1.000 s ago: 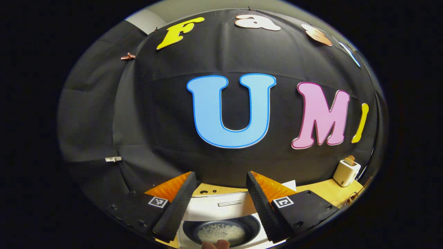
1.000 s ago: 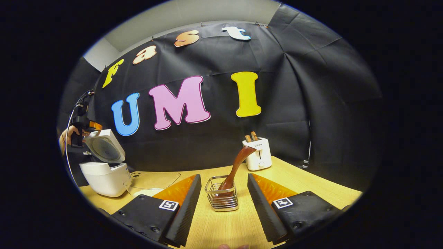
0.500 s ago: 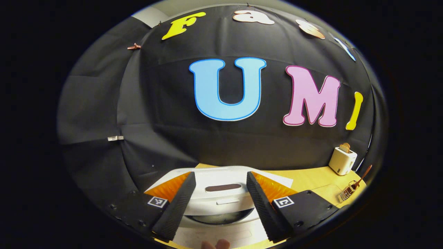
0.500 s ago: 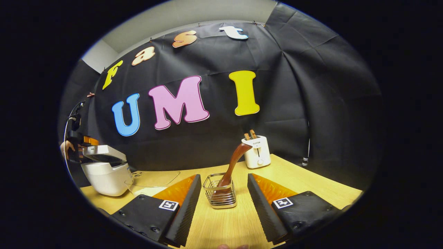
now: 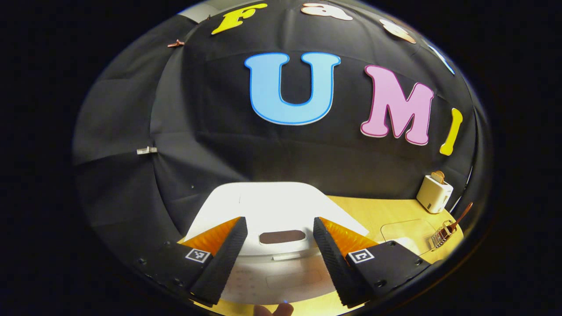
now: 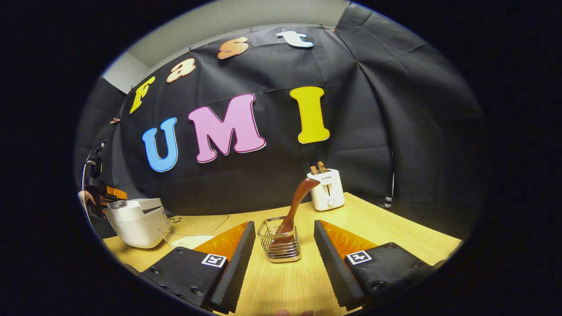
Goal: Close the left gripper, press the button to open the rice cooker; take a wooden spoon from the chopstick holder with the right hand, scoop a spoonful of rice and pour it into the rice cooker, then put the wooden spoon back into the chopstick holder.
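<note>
White rice cooker (image 5: 272,206) sits lid-down under my left gripper (image 5: 280,228), fingers spread, while my right gripper (image 6: 281,232), fingers spread and empty, faces the brown wooden spoon (image 6: 296,204) standing in the wire chopstick holder (image 6: 280,245).

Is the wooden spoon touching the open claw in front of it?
Apart. In the right gripper view the spoon leans in its wire holder on the table, beyond the open right gripper, bare wood lying between them.

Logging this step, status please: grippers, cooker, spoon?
Both grippers open: left gripper over rice cooker, lid down. Right gripper empty. Wooden spoon in chopstick holder. Nothing in the way.
</note>
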